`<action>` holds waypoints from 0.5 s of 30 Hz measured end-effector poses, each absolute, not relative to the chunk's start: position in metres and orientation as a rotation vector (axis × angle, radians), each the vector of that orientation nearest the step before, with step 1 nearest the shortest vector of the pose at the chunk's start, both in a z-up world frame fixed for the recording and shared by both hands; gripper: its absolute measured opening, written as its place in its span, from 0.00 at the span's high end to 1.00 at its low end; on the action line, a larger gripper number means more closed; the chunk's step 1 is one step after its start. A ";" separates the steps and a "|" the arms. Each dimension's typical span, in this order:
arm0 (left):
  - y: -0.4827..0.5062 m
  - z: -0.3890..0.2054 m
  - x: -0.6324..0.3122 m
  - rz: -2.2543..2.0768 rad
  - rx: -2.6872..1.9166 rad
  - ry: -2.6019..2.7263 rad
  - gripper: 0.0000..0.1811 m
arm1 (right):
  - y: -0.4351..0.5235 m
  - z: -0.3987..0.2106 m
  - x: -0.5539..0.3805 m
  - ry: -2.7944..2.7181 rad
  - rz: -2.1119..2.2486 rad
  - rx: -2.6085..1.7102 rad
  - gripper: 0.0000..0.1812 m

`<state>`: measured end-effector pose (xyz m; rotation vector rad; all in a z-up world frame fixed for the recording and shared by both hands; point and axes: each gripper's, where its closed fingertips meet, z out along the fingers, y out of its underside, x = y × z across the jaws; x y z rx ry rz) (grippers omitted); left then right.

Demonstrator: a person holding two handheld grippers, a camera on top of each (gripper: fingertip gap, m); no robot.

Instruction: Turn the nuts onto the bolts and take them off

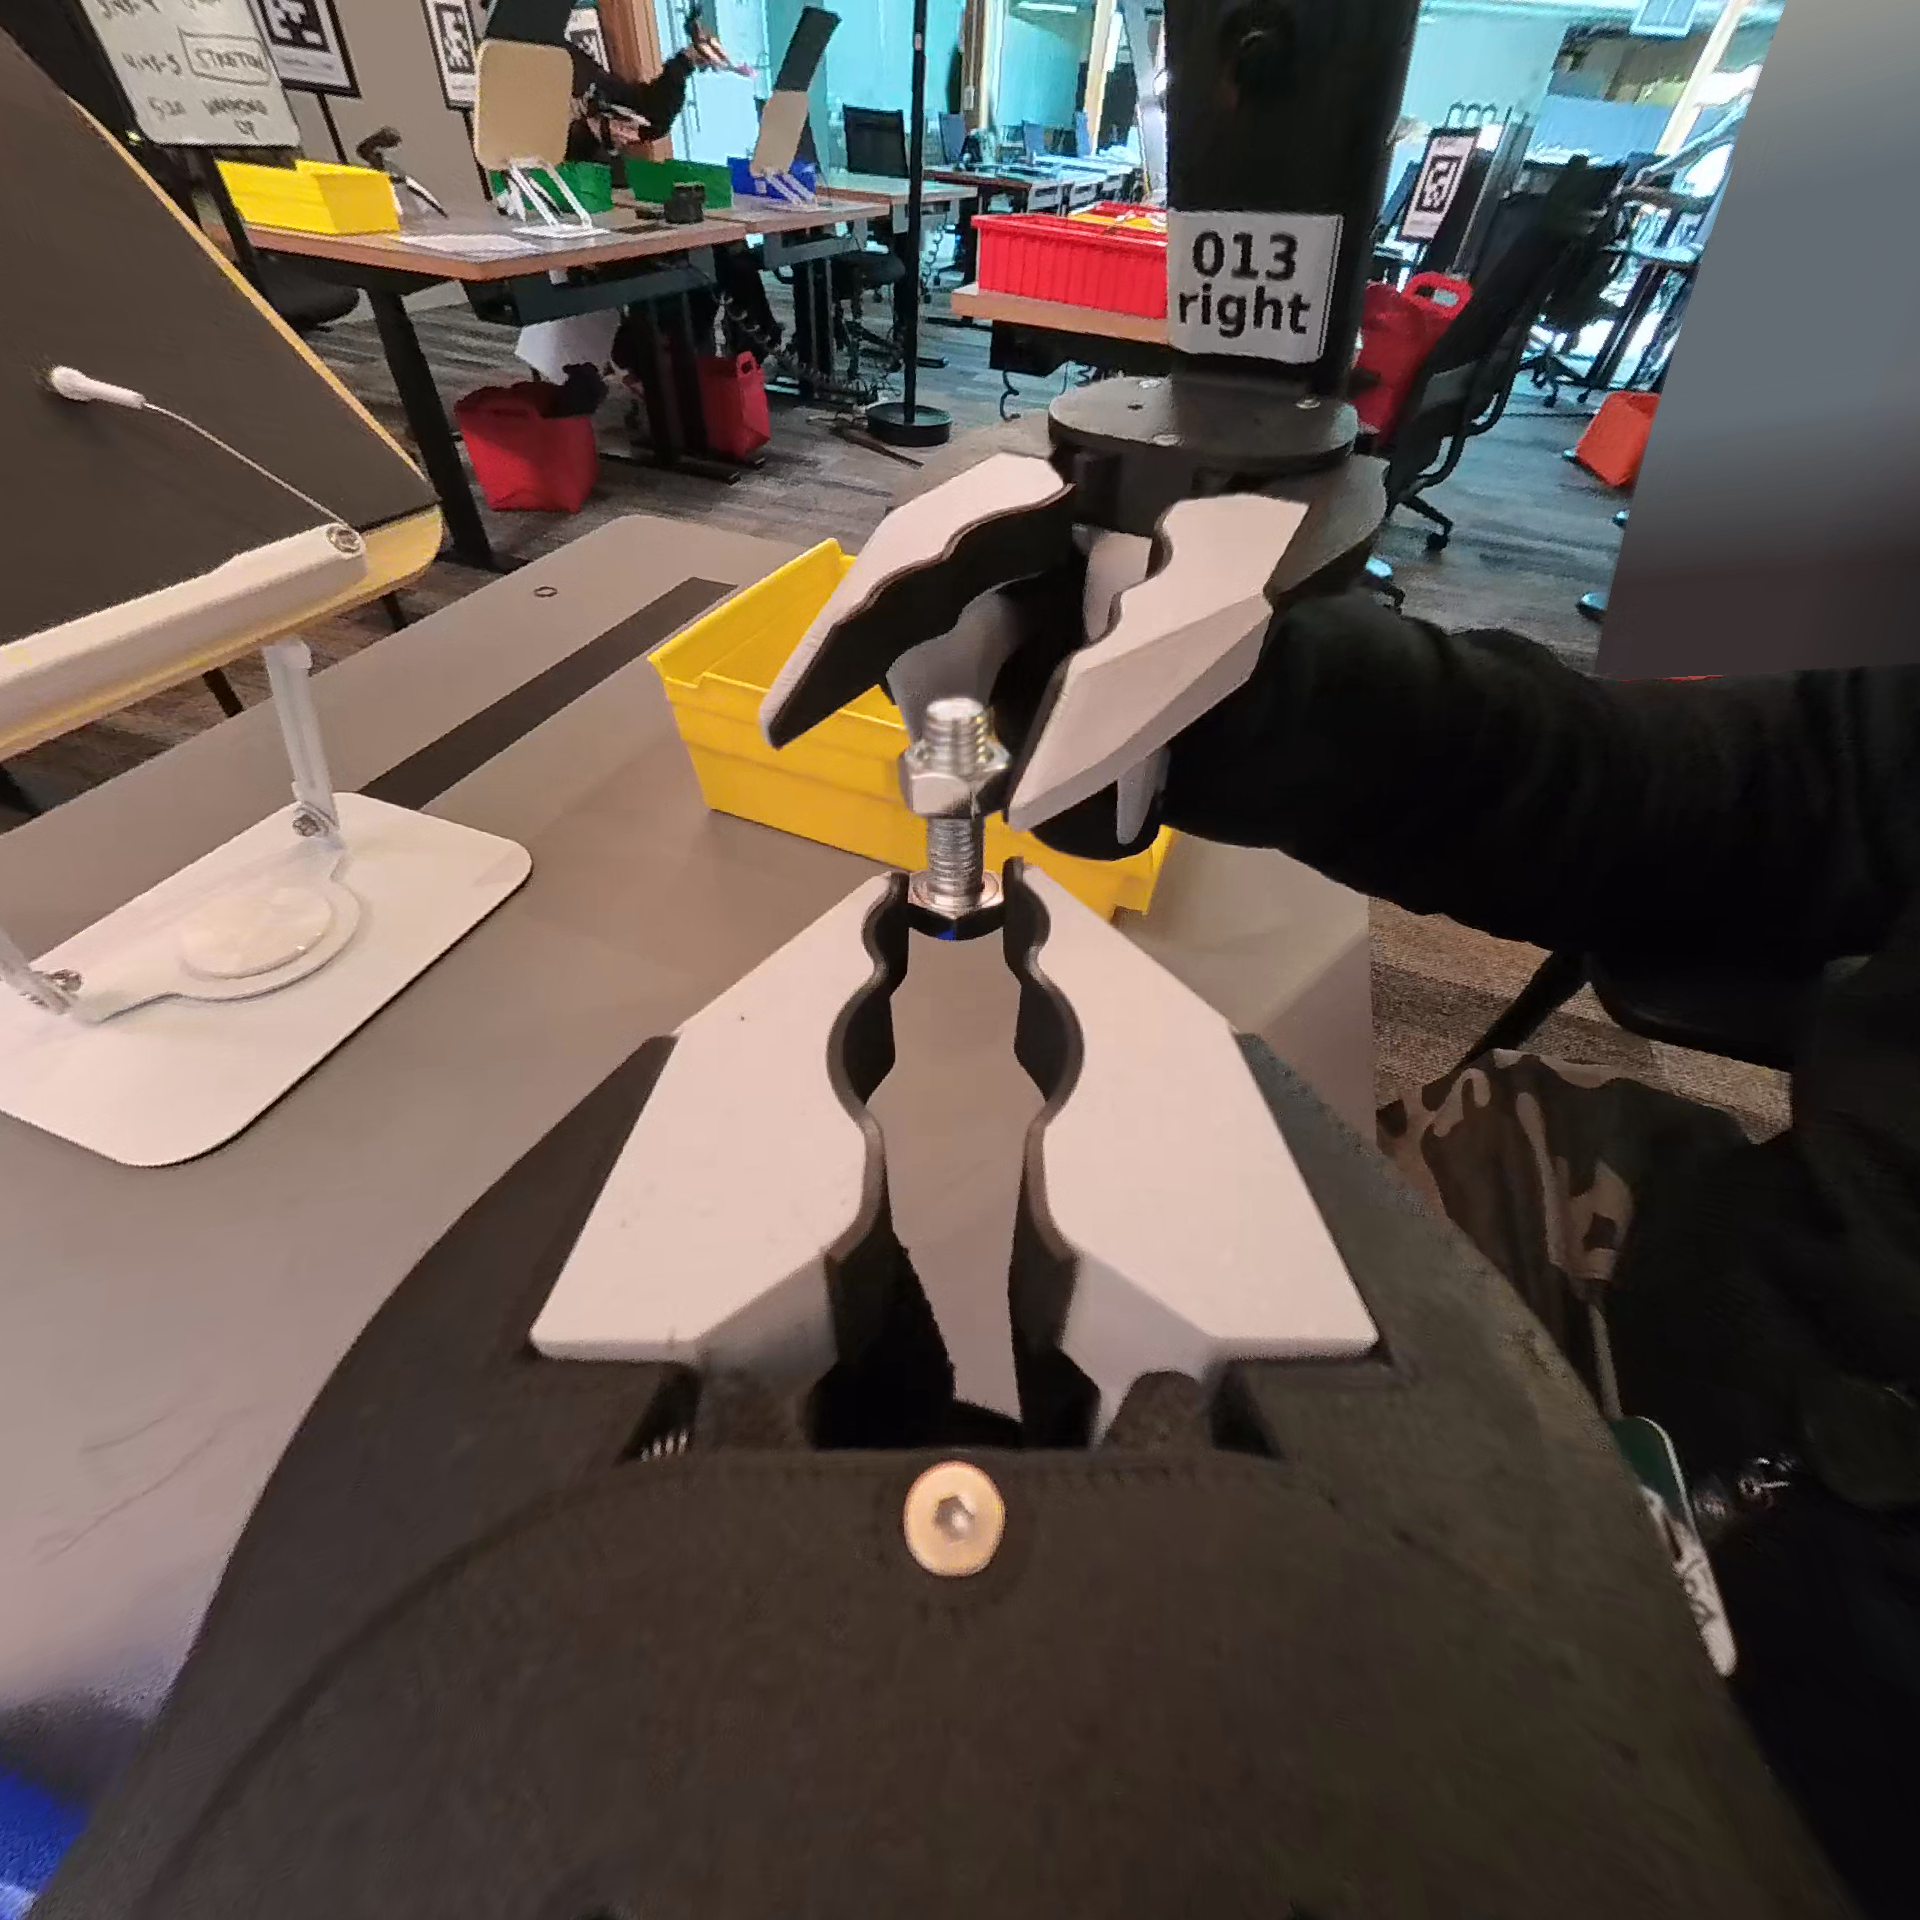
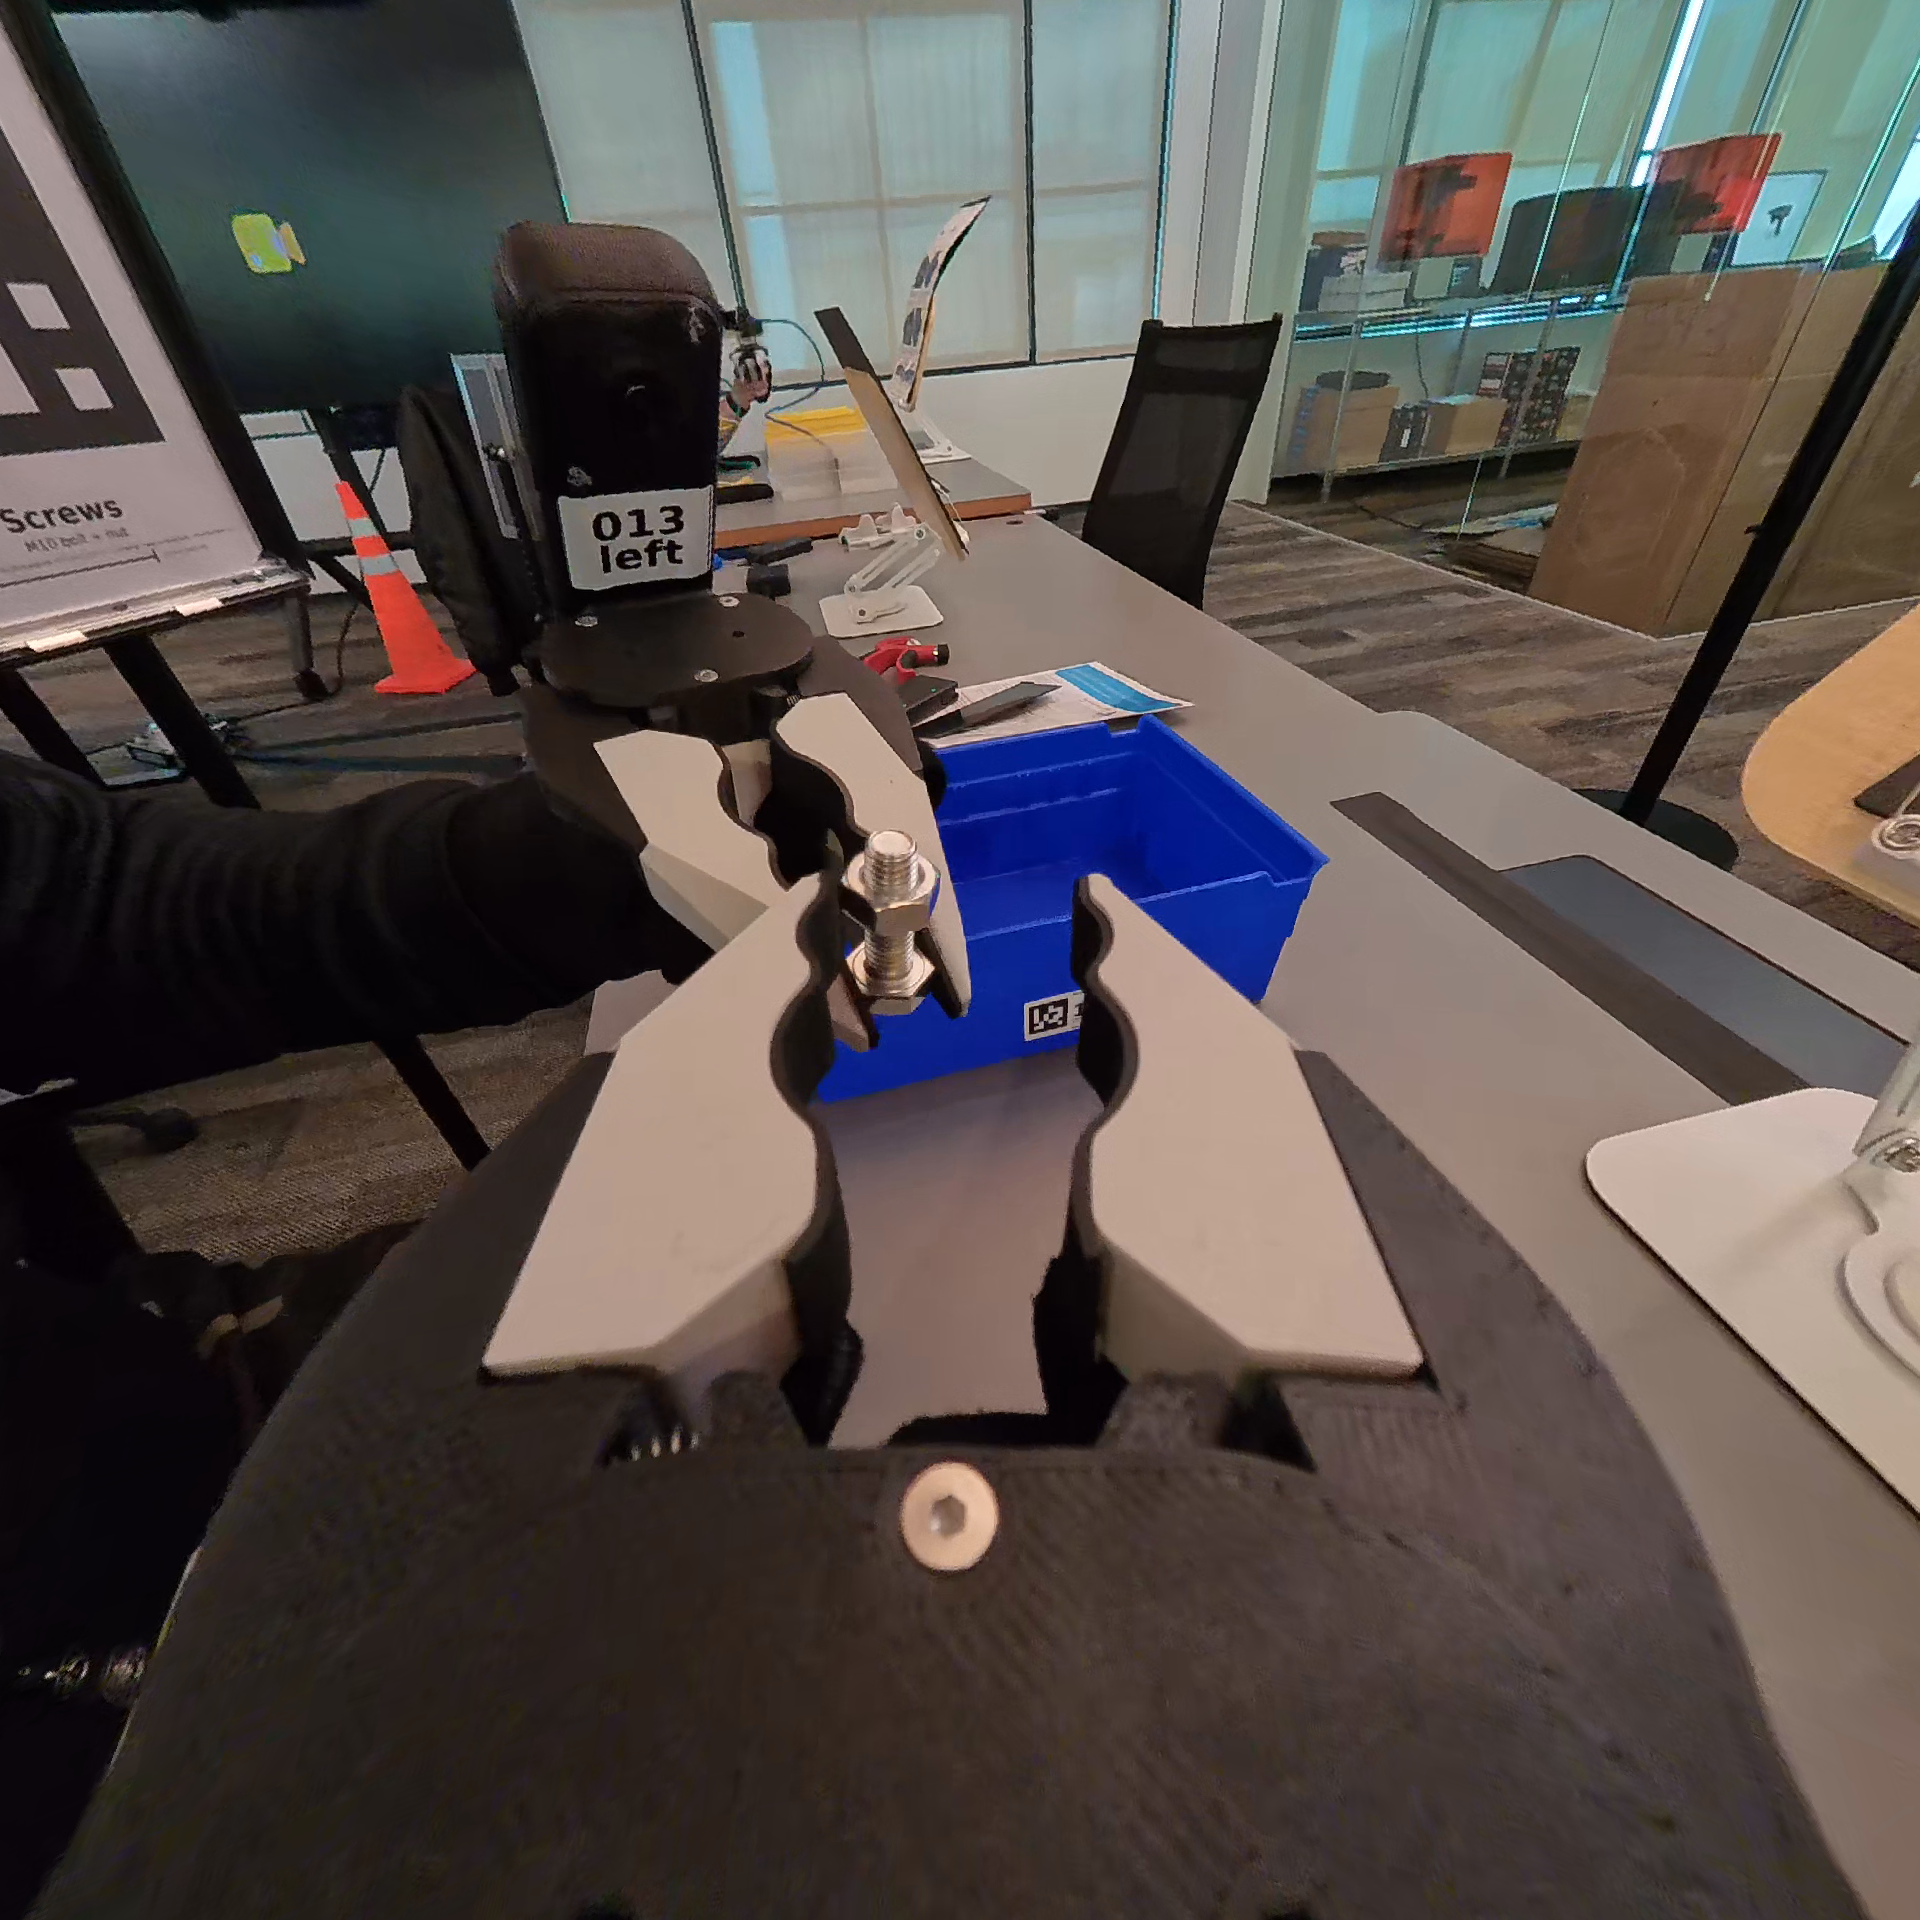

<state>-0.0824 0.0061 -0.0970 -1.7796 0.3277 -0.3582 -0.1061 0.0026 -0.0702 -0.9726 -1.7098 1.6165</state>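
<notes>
The left tongs are closed narrow on the head of the bolt, which stands upright above the grey table. The nut sits partway down its thread. The right tongs gape wide around the nut, one fingertip beside it. The yellow bin lies behind; the blue bin is farther off.

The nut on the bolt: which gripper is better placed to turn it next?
Right. The left gripper is shut on the bolt head, holding it upright. The right gripper is open, its fingertips either side of the nut, so it likely only needs to close.
</notes>
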 end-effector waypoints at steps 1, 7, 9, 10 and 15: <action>0.005 -0.096 -0.082 -0.357 -1.772 0.328 0.91 | 0.004 -0.069 -0.105 -1.703 1.620 -0.968 0.77; -0.001 -0.080 -0.083 -0.409 -1.713 0.320 0.91 | 0.056 -0.071 -0.095 -1.527 1.694 -1.123 0.93; 0.001 -0.084 -0.084 -0.416 -1.717 0.310 0.91 | 0.046 -0.061 -0.093 -1.546 1.701 -1.052 0.81; 0.002 -0.086 -0.084 -0.427 -1.718 0.303 0.91 | 0.035 -0.056 -0.091 -1.569 1.717 -0.996 0.78; 0.003 -0.088 -0.075 -0.450 -1.715 0.322 0.91 | 0.005 -0.059 -0.099 -1.632 1.738 -0.956 0.72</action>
